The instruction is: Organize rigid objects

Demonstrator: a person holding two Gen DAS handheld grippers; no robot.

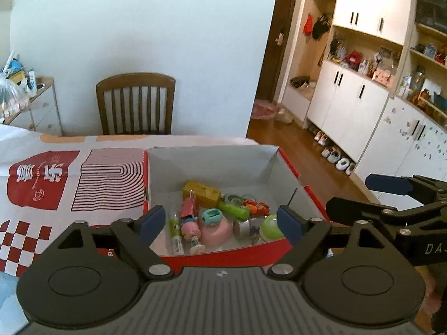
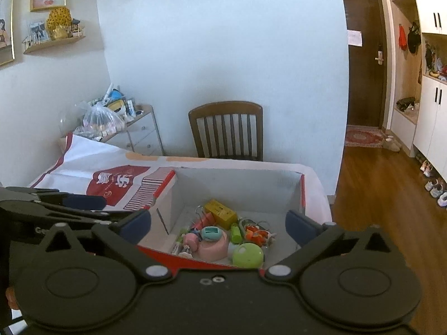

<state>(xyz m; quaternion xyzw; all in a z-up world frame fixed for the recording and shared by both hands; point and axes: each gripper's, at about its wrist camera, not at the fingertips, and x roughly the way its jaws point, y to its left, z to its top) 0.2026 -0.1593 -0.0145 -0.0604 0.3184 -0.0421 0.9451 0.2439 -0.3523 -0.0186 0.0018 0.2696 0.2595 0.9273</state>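
Both the left gripper (image 1: 220, 223) and right gripper (image 2: 219, 227) hover with fingers spread wide, grasping nothing. Below them the red cardboard box (image 1: 290, 167) on the counter (image 1: 42, 223) contains small toys.

Right gripper (image 1: 391, 195) cut off by frame edge in left view; small toys (image 2: 251, 233) behind green ball (image 2: 248, 255) too jumbled to ID.
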